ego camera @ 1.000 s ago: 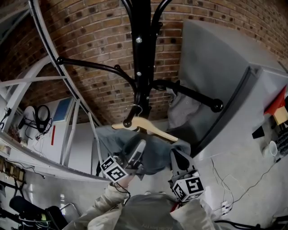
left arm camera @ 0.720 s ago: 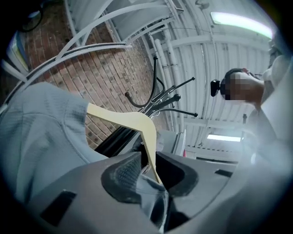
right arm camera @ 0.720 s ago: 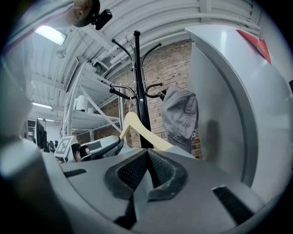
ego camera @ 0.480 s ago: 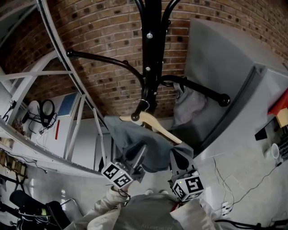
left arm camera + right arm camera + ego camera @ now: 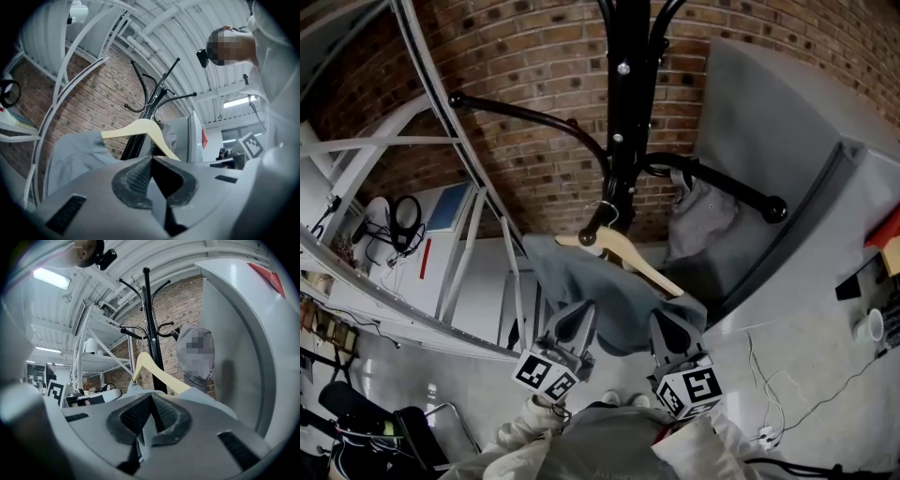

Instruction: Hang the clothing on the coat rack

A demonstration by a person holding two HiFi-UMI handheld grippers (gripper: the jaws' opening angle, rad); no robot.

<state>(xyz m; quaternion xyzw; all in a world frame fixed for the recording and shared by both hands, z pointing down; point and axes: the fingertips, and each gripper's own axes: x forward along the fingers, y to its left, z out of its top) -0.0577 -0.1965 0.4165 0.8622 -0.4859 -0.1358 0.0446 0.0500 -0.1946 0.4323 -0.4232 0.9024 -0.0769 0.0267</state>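
Left gripper: jaws have just been closing and now meet, no cloth between them. Right gripper pinches the shirt. We judge only the right controls it.

No words, brand names or numbers can be read anywhere; the only signs are black-and-white square markers, patterns rather than letters, on the left cube of the left tool and the right cube of the right tool.
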